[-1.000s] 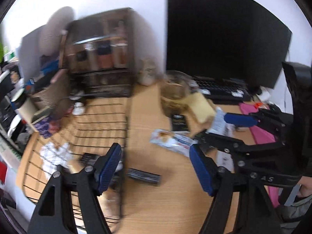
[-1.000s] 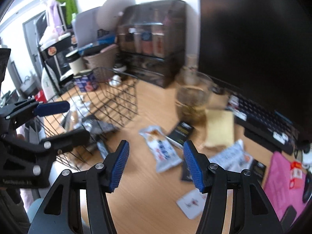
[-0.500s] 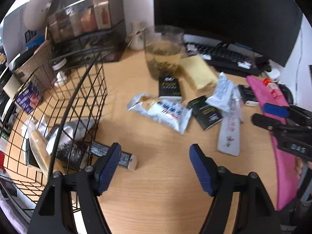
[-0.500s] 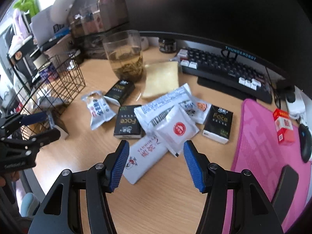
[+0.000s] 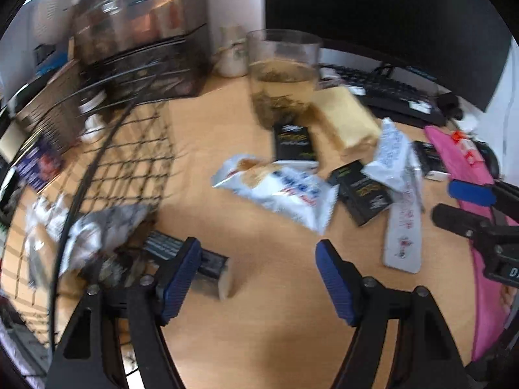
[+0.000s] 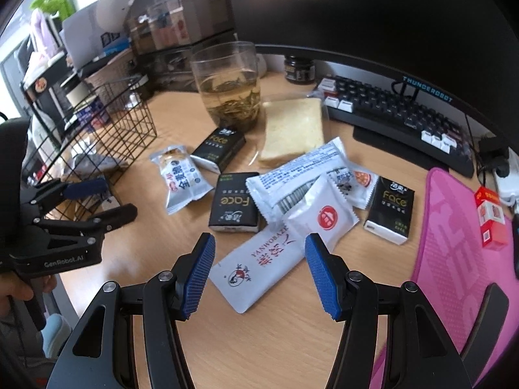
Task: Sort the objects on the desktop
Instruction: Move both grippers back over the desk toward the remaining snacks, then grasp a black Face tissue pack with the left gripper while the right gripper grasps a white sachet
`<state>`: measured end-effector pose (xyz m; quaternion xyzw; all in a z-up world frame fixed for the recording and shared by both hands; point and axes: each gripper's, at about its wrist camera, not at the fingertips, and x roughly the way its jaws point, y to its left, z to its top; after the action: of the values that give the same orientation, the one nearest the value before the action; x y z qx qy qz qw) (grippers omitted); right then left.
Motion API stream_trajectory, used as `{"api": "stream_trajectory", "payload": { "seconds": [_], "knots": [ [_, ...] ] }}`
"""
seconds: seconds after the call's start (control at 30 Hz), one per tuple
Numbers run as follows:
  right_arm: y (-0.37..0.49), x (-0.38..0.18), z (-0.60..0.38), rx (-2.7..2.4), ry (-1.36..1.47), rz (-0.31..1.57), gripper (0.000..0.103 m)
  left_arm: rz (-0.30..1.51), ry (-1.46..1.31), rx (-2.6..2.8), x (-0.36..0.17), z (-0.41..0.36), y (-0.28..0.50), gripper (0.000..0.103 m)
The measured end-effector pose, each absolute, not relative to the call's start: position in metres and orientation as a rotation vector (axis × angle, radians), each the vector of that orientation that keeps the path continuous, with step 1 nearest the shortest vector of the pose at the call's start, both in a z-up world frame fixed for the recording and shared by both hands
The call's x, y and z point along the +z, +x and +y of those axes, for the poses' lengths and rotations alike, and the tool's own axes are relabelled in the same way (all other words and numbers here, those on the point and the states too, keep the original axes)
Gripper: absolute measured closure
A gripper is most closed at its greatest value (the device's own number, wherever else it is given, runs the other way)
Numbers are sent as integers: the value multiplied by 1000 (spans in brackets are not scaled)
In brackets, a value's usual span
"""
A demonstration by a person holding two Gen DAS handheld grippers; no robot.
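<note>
with both the left gripper (image 5: pixel 254 270) and right gripper (image 6: pixel 259 267) held open and empty, the tall glass of tea (image 6: pixel 228 86) could be toppled if overlapping white snack packets (image 6: pixel 301 178) are dragged.

wooden desk (image 6: pixel 266 340): snack packets (image 6: pixel 181 178), wire basket (image 6: pixel 107 142), keyboard (image 6: pixel 405 120).

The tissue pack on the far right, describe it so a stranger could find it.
Start at the pink mat below the keyboard. Beside its left edge lies a black tissue pack. Unlike the other two black packs, it lies apart, right of the white wrappers.
</note>
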<state>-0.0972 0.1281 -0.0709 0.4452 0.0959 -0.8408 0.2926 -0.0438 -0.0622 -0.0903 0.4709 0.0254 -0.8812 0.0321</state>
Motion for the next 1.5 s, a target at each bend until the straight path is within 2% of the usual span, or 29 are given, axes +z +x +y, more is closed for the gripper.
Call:
{"api": "stream_trajectory", "payload": {
  "seconds": [0.13, 0.2, 0.33, 0.73, 0.87, 1.17, 1.33, 1.5],
  "knots": [
    [-100, -69, 135, -2260, 1191, 245, 45, 131, 1574, -2829, -93, -36, -53, 27],
    [-101, -68, 140, -2270, 1195, 245, 45, 81, 1521, -2854, -83, -29, -49, 27],
    [-103, -68, 142, -2273, 1203, 247, 45, 120, 1460, -2793, -73, -50, -42, 27],
    [-102, -77, 124, -2218, 1197, 263, 45, 172, 1524, -2574, -119, -81, -52, 27],
    [-106, -77, 131, -2235, 1209, 252, 45, 110, 1534, -2650, -122, -67, -57, 22],
    [-111, -78, 138, -2248, 1223, 245, 45, 68, 1570, -2753, -110, -34, -57, 22],
    [-111, -80, 135, -2233, 1223, 248, 45, 200, 1534, -2604, -116, -67, -61, 22],
    [-111, -84, 128, -2214, 1225, 261, 45, 238, 1559, -2600, -124, -67, -69, 22]
  ]
}}
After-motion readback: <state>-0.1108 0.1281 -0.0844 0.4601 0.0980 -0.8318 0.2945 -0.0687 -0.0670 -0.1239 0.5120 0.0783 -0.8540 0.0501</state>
